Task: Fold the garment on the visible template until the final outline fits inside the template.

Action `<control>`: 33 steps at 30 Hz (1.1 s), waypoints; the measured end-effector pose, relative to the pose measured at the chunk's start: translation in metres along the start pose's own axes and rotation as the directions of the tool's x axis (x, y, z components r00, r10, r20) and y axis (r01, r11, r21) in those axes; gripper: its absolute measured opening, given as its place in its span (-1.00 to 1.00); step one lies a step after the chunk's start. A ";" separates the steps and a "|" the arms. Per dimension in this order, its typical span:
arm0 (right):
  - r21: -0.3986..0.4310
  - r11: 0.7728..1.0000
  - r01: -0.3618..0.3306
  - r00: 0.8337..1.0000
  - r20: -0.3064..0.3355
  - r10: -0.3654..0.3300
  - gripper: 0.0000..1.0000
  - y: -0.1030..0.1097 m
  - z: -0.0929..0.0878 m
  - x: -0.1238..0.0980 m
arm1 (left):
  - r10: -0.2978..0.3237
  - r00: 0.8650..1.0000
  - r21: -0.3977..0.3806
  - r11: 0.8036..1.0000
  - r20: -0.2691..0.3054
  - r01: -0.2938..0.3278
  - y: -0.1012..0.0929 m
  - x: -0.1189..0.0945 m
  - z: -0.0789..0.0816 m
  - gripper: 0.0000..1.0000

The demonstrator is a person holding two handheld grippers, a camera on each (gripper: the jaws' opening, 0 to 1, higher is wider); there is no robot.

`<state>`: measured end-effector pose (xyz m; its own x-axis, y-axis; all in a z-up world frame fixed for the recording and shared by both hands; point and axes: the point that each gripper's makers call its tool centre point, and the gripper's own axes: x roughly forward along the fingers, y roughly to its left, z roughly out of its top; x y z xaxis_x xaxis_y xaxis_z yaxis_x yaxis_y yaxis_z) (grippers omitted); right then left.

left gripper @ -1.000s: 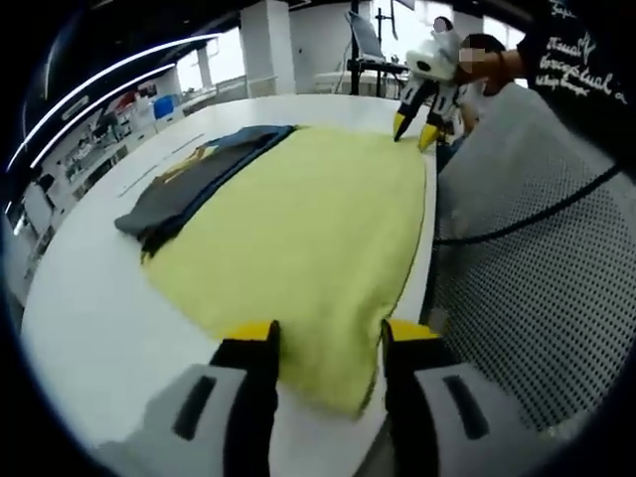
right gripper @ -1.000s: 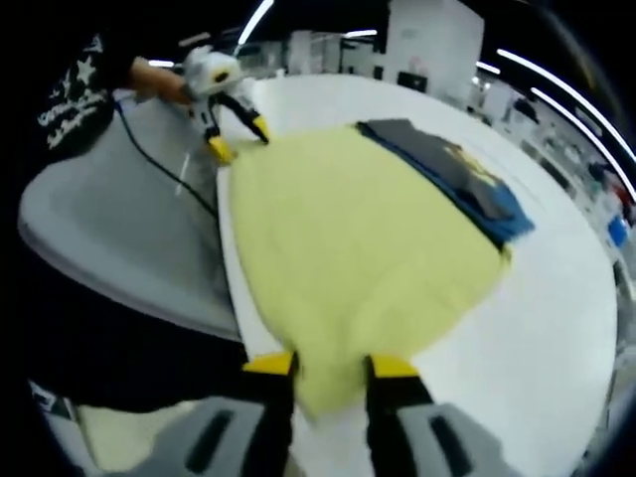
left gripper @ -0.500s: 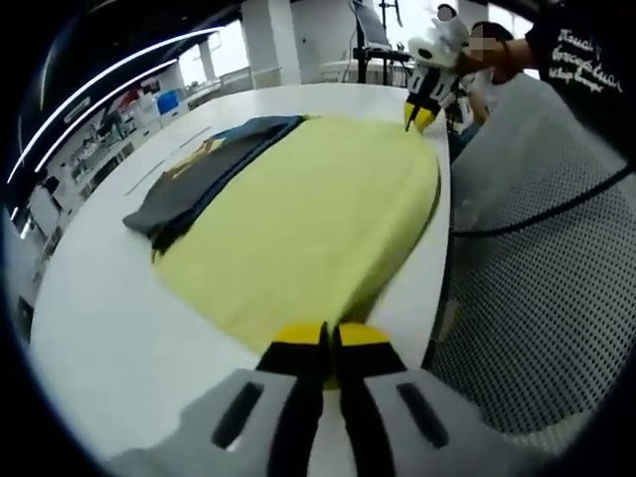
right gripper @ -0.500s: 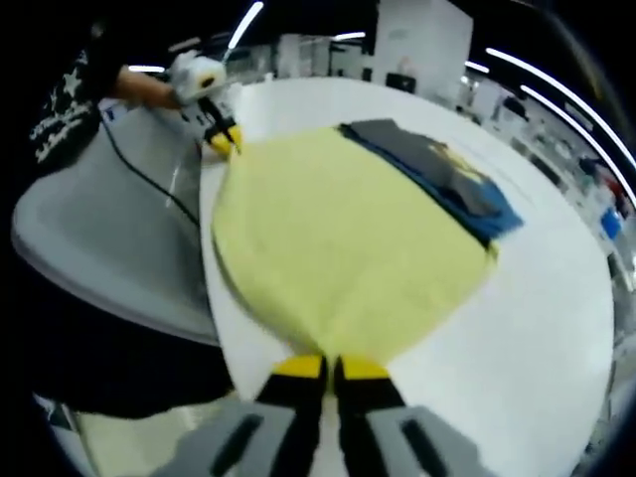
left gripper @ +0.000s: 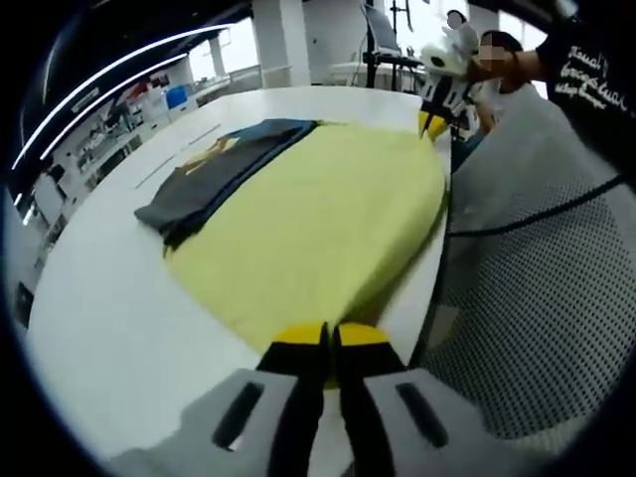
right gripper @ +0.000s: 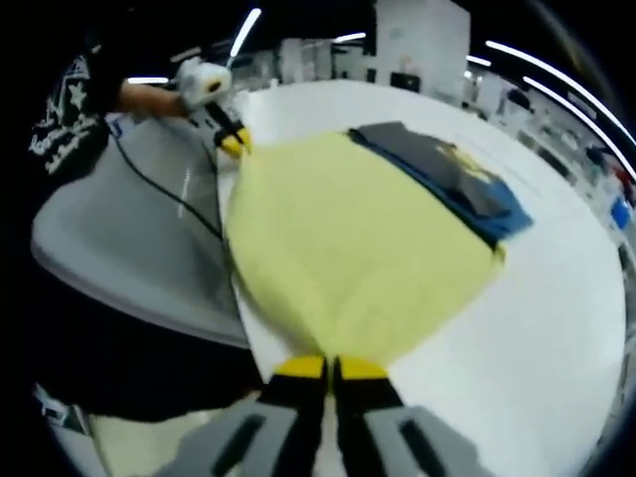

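A: Pale yellow fabric garment (left gripper: 318,224) lies spread flat on the white round table (left gripper: 99,318), running straight ahead from the left gripper (left gripper: 328,336). Its near corner sits in that gripper's yellow-tipped jaws, which are pressed together on the cloth.

B: Same from the other side. The garment (right gripper: 353,253) fans out ahead of the right gripper (right gripper: 331,368); jaws closed, pinching the near edge of the yellow cloth.

A: In the left gripper view the right gripper (left gripper: 434,122) is at the far corner of the garment, tips on the cloth.

B: And the left gripper (right gripper: 234,144) shows at the far corner in the right gripper view, held by a person's hand (right gripper: 194,81).

A: Beyond the garment, on its far side from the table edge: a folded dark grey and blue garment (left gripper: 214,174), touching or slightly under the yellow one.

B: Confirmed (right gripper: 452,179). On the opposite side, just beside the table's edge, a grey mesh surface (left gripper: 537,288) with a black cable (left gripper: 527,224) across it.
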<state>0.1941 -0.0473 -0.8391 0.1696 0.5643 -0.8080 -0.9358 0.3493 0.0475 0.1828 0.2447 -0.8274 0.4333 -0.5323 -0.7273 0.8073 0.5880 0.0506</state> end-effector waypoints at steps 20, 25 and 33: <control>0.025 0.998 -0.058 0.998 -0.013 0.058 -1.00 0.032 -0.009 -0.021 | -0.066 0.998 -0.073 0.995 0.011 0.067 -0.033 -0.022 0.001 -1.00; 0.011 0.998 -0.067 0.998 -0.020 0.067 -1.00 0.031 -0.007 -0.026 | -0.069 0.997 -0.071 0.995 0.018 0.071 -0.032 -0.027 0.004 -1.00; -0.030 1.000 -0.007 1.000 0.004 0.007 -1.00 0.009 0.011 -0.038 | -0.054 0.997 -0.051 0.997 0.045 0.057 -0.017 -0.034 0.019 -1.00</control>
<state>0.1828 -0.0575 -0.8022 0.1639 0.5696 -0.8054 -0.9460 0.3223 0.0355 0.1624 0.2413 -0.7900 0.4063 -0.5905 -0.6973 0.8092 0.5870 -0.0256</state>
